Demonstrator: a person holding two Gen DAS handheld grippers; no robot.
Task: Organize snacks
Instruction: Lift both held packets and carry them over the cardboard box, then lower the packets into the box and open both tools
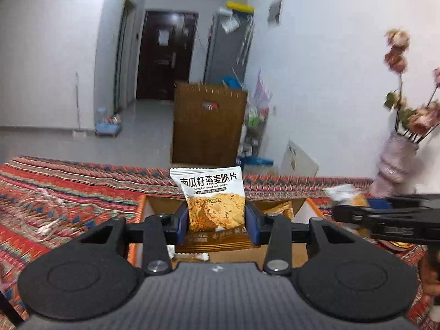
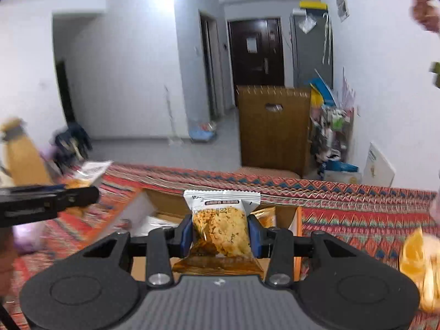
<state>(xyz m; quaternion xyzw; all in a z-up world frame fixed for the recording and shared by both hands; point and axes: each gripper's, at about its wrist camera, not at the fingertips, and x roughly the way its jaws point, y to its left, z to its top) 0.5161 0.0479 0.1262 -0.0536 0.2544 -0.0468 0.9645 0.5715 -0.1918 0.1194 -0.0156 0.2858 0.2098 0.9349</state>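
My left gripper (image 1: pixel 216 217) is shut on an upright white and orange oat crisp packet (image 1: pixel 213 198), held above an open cardboard box (image 1: pixel 297 255) with orange rims. An orange snack packet (image 1: pixel 217 243) lies in the box under it. My right gripper (image 2: pixel 220 232) is shut on a second oat crisp packet (image 2: pixel 222 225), also over the box (image 2: pixel 154 200). An amber packet (image 2: pixel 265 217) shows inside the box behind it. Each gripper appears at the edge of the other's view, the right one (image 1: pixel 385 214) at the right, the left one (image 2: pixel 46 198) at the left.
The box sits on a table under a red patterned cloth (image 1: pixel 55 184). A vase of dried flowers (image 1: pixel 396 159) stands at the right on the table. More orange packets (image 2: pixel 418 261) lie at the right. A brown cabinet (image 1: pixel 209 123) stands beyond the table's far edge.
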